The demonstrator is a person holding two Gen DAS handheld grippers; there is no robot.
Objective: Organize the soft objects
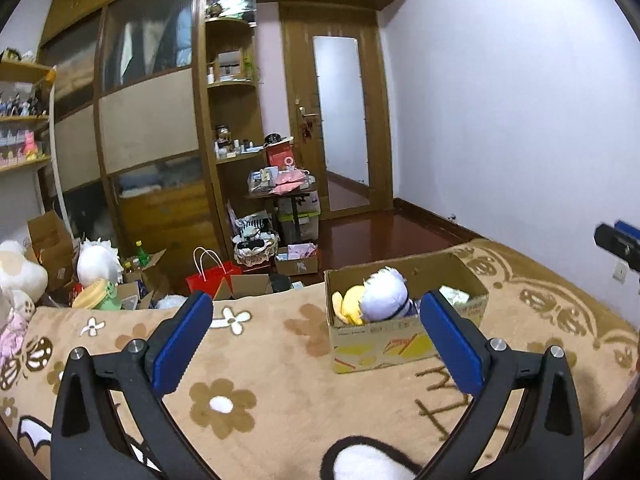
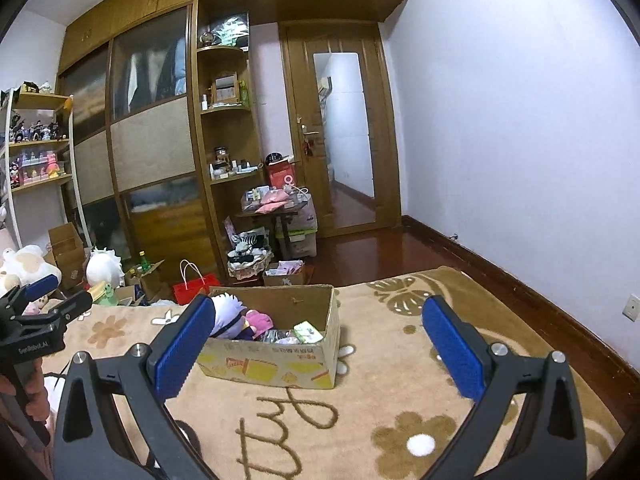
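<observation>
I work over a tan flowered blanket (image 1: 280,360) in a cluttered bedroom. One cardboard box (image 2: 280,360) holds several plush toys (image 1: 384,296). My left gripper (image 1: 316,344) and right gripper (image 2: 316,344) both gape wide, empty.

Cloth, cardboard, plastic, wood

The blanket (image 2: 360,412) is fuzzy cloth; the box (image 2: 280,360) is matt printed cardboard holding soft plush toys (image 1: 384,296). Gripper pads (image 1: 448,344) look like ribbed blue plastic on matt black arms. The floor (image 2: 372,252) is glossy wood.

Tan blanket (image 1: 280,360), brown-white flower pattern, lower frame. Brown cardboard box (image 2: 276,364), yellow print. Blue gripper pads (image 1: 182,344). Red bag (image 2: 196,286).
</observation>
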